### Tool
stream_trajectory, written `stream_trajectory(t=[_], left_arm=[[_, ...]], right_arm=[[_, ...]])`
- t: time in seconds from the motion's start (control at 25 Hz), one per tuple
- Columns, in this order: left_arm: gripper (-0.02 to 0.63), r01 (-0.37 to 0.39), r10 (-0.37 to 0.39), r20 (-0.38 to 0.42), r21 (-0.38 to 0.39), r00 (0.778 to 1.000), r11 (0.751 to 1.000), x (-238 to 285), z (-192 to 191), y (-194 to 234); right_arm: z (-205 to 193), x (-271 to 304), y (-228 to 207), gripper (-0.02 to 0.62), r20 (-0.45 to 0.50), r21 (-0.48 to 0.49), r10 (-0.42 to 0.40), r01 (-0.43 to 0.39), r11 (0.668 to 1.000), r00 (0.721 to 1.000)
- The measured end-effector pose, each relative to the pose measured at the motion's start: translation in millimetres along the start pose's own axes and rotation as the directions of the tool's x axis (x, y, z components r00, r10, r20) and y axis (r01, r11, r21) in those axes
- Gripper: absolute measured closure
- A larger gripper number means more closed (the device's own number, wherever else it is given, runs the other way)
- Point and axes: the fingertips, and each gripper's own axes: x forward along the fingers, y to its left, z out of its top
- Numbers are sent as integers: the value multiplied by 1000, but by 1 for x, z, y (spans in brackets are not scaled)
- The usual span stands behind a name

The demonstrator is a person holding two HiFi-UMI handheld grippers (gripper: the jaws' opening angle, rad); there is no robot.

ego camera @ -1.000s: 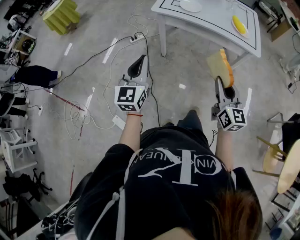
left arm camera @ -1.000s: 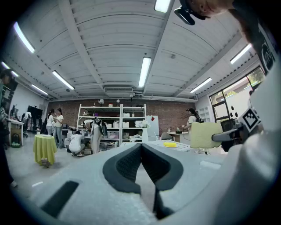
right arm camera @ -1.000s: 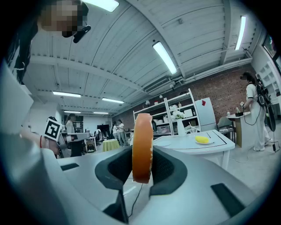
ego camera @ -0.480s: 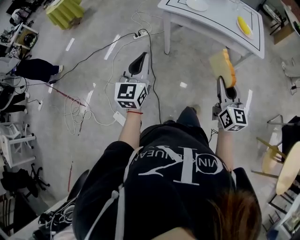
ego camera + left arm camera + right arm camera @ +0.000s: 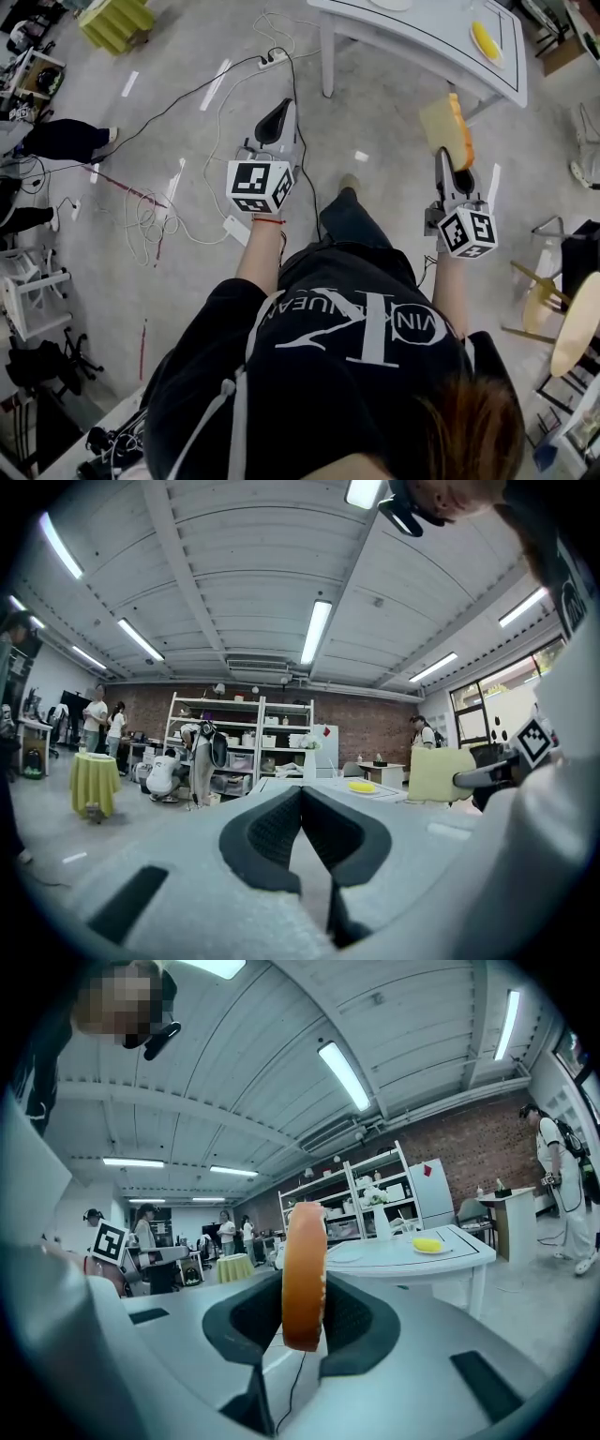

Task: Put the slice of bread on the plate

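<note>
Grey concrete floor [image 5: 375, 122] spreads under me. Up in the air at one o'clock, the thin tan slice of bread with its orange crust [image 5: 442, 131] stands on edge, pinched between the narrowly parted jaws of my right tongs [image 5: 452, 171]. Beyond it, toward twelve o'clock and well apart, stands the white rectangular table [image 5: 422, 42]. At eleven o'clock my left tongs [image 5: 274, 127] are pressed together on nothing.

Head view looks steeply down; both gripper views face level, sharing the white table [image 5: 431, 37].
</note>
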Motion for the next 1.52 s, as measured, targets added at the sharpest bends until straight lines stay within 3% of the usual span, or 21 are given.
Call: stream_trajectory(t=[0.72,1.28,1.52], left_arm=[[595,-68,67,-32,-46,997,997,46,-10,61],[595,-37,37,-34,-3,999,999,181,10,87],[595,-17,20,-59,59,998,998,214,13,84]], right_arm=[[14,88,-14,499,-35,21,23,-22,1000,999],[32,195,-87,499,-5,83,19,-19,996,1000],[32,229,-109,499,-6,106,39,-39,994,999]])
